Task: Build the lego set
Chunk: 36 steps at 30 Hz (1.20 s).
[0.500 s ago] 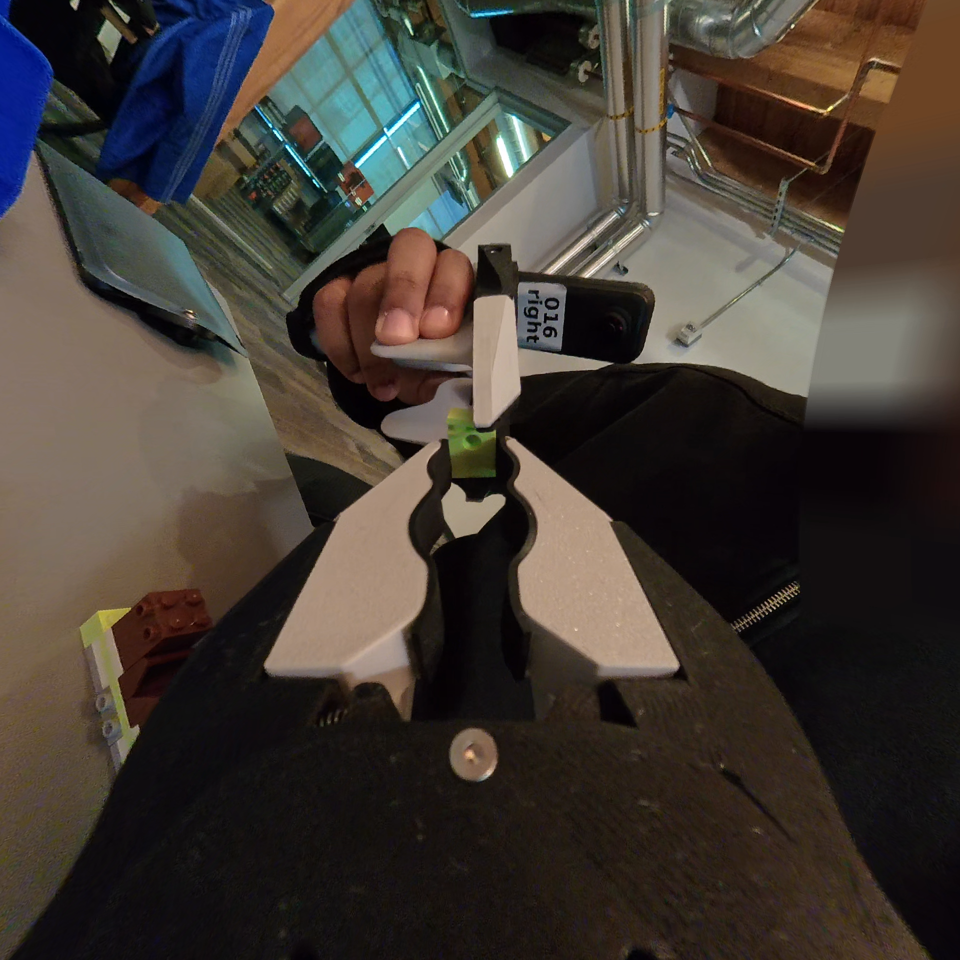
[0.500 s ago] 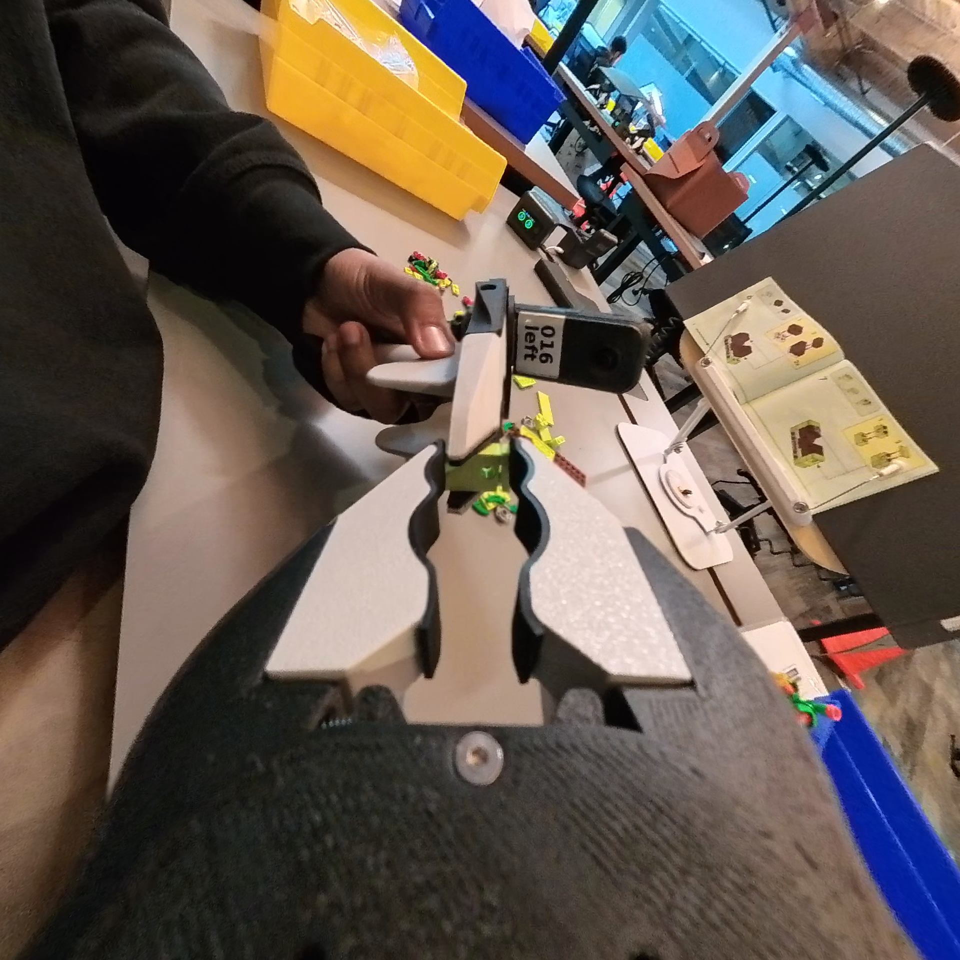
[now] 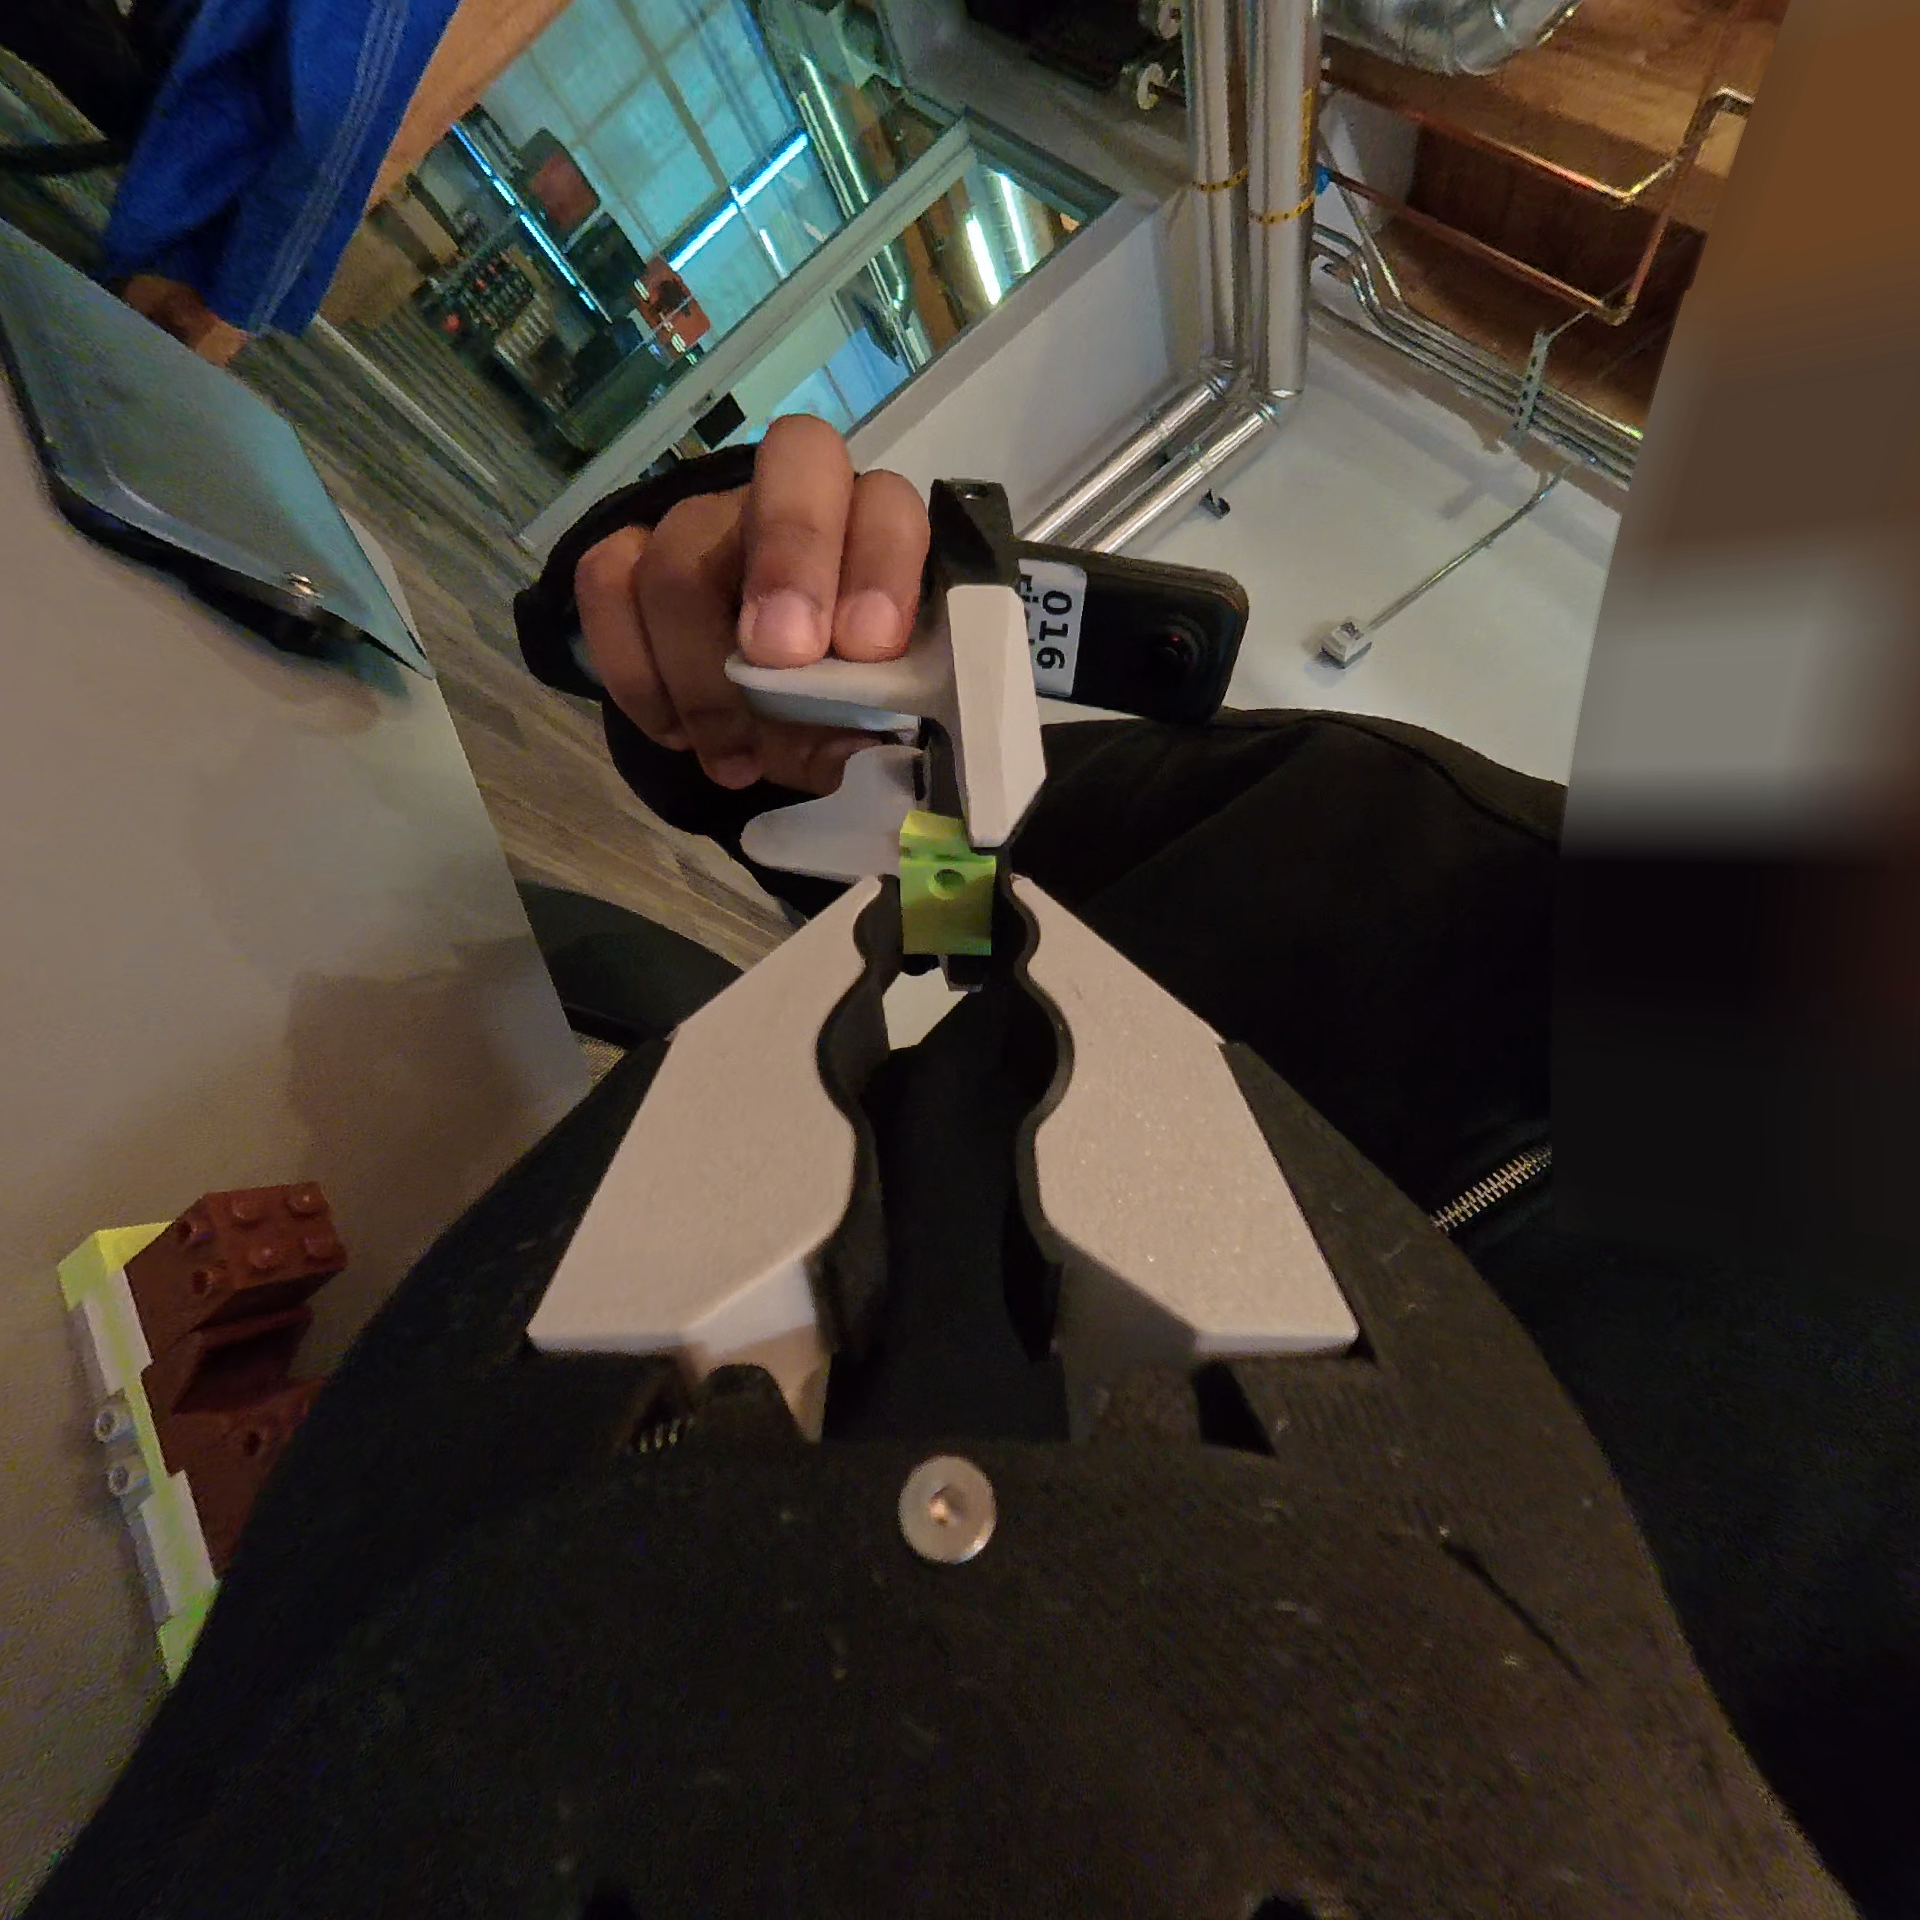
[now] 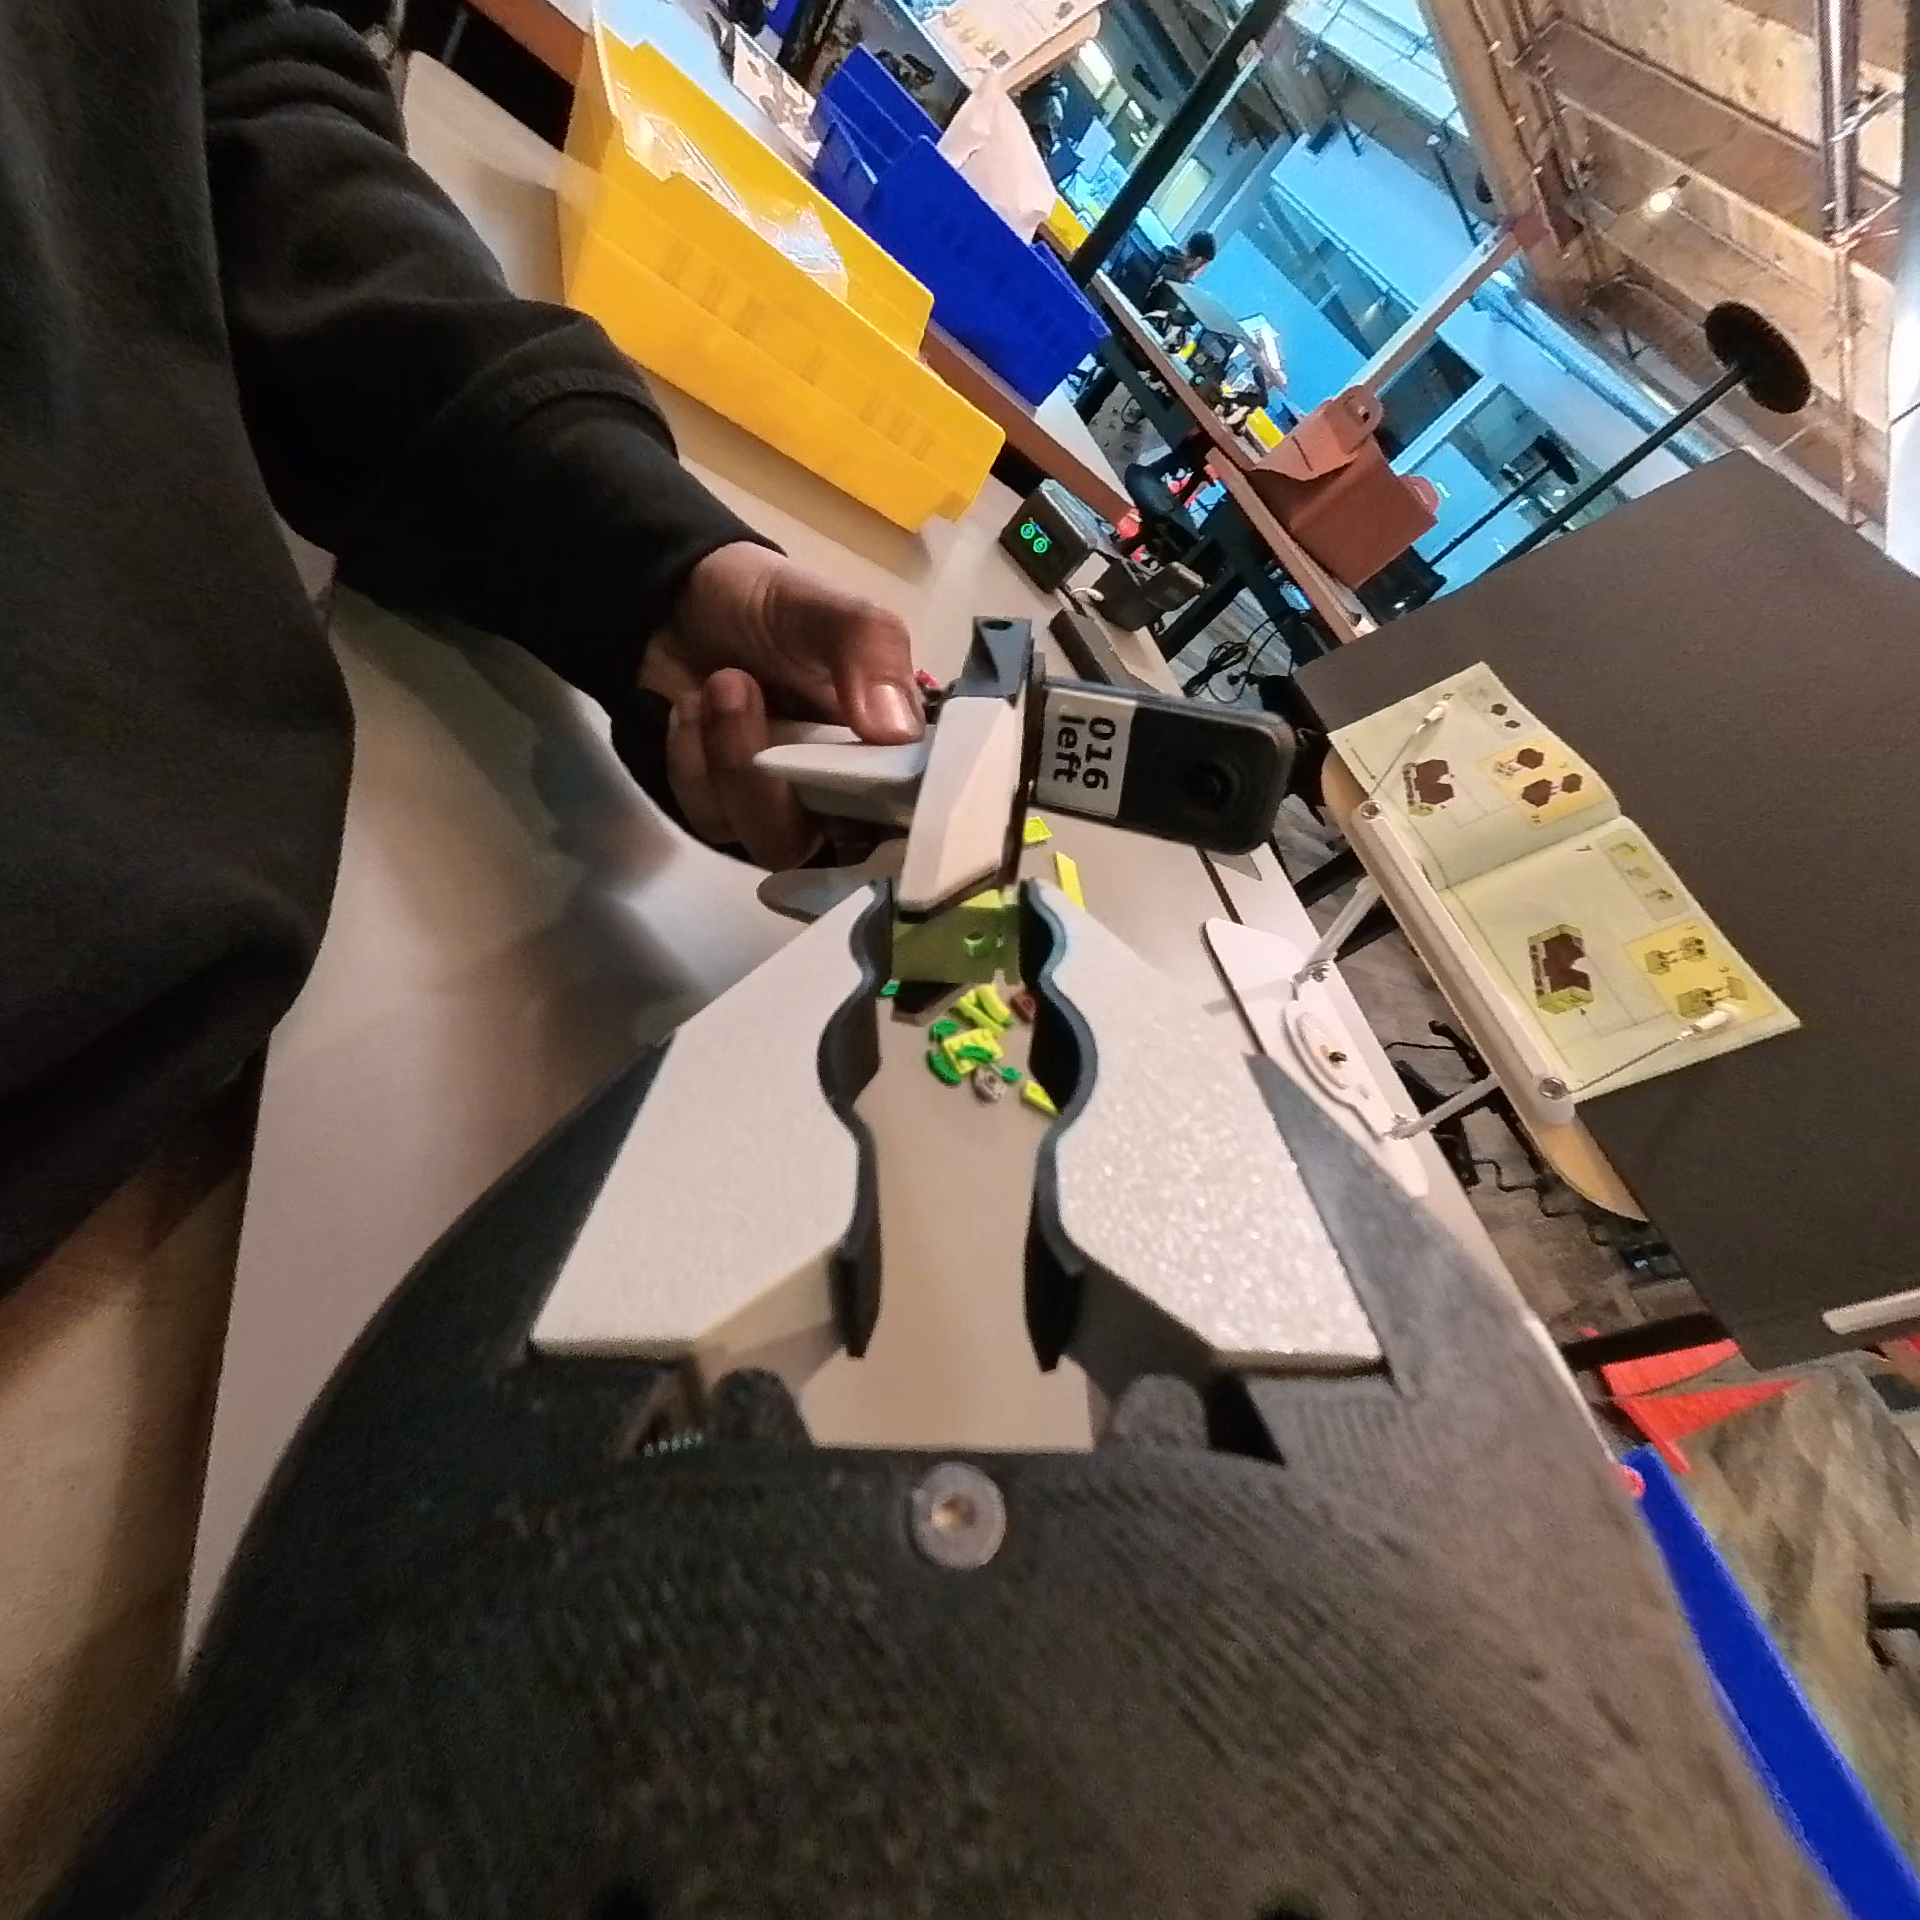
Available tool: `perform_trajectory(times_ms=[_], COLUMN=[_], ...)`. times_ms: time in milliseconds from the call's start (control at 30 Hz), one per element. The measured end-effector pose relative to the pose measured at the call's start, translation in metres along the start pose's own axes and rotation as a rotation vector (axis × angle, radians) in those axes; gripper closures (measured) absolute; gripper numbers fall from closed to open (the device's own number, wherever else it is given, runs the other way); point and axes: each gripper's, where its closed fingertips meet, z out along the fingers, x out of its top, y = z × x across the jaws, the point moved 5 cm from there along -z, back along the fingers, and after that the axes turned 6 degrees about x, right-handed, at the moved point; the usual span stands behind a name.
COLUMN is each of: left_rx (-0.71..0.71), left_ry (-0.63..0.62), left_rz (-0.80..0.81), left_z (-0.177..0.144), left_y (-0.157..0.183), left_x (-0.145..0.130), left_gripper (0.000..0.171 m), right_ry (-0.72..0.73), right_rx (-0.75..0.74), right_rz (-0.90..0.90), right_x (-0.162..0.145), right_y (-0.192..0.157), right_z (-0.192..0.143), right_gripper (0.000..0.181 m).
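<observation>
Two grippers are showing: the left gripper (image 3: pixel 943 902) and the right gripper (image 4: pixel 958 914). One lime brick (image 3: pixel 943 900) is sitting between them. One brown-and-lime model (image 3: pixel 197 1351), one open booklet (image 4: pixel 1558 894) and two yellow bins (image 4: pixel 769 343) are showing; the loose pieces (image 4: pixel 982 1044) are too small to count.

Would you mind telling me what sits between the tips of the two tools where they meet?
A lime-green lego piece, held above the table; both wrist views show it, with each tool, left and right, closing on it.

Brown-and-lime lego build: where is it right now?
Left wrist view only: the partly built brown-and-lime lego block assembly lies on the pale table at the lower-left edge, beside the left tool's black body, apart from both tools.
</observation>
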Motion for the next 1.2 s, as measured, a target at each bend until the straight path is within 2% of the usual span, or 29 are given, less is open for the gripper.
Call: perform_trajectory(times_ms=[167,300,367,400,500,533,633,700,733,833,933,1000,1100,1200], left_rx=[0.006,0.053,0.133,0.205,0.427,0.488,0.634,0.715,0.75,0.866,0.959,1.003,1.054,1.052], left_ry=[-0.008,0.024,0.041,0.044,0.023,0.015,0.001,-0.021,-0.034,-0.087,-0.122,-0.113,-0.088,-0.054], left_rz=[0.015,0.064,0.133,0.187,0.362,0.412,0.539,0.615,0.651,0.763,0.871,0.956,1.111,1.215], left_z=[0.002,0.0,-0.002,-0.003,-0.008,-0.008,-0.009,-0.008,-0.008,-0.007,-0.005,-0.004,-0.003,-0.002], left_y=[0.003,0.001,0.0,-0.002,-0.006,-0.007,-0.009,-0.011,-0.012,-0.016,-0.017,-0.013,-0.007,-0.001], left_x=[0.0,0.003,0.006,0.007,0.01,0.01,0.012,0.01,0.01,0.007,0.005,0.005,0.003,0.0], left_gripper=[0.158,0.157,0.157,0.158,0.158,0.157,0.157,0.157,0.157,0.157,0.157,0.157,0.157,0.156], right_ry=[-0.008,-0.029,-0.023,-0.003,0.094,0.12,0.188,0.227,0.244,0.226,0.124,0.11,0.225,0.332], right_rx=[0.07,0.032,-0.02,-0.045,-0.092,-0.116,-0.144,-0.093,-0.072,-0.099,-0.124,-0.136,-0.118,-0.026], right_rz=[0.09,0.109,0.137,0.172,0.408,0.497,0.779,0.927,0.972,0.98,0.934,0.936,1.058,1.227], right_x=[0.002,-0.001,-0.005,-0.007,-0.014,-0.017,-0.028,-0.031,-0.031,-0.03,-0.03,-0.028,-0.027,-0.034], right_y=[0.003,0.006,0.007,0.009,0.021,0.025,0.031,0.027,0.025,0.026,0.024,0.023,0.027,0.025], right_z=[-0.002,0.0,-0.001,-0.003,-0.013,-0.015,-0.014,-0.009,-0.007,-0.005,-0.002,-0.002,-0.006,-0.004], right_gripper=[0.16,0.159,0.155,0.144,0.128,0.128,0.136,0.136,0.145,0.162,0.165,0.163,0.163,0.161])
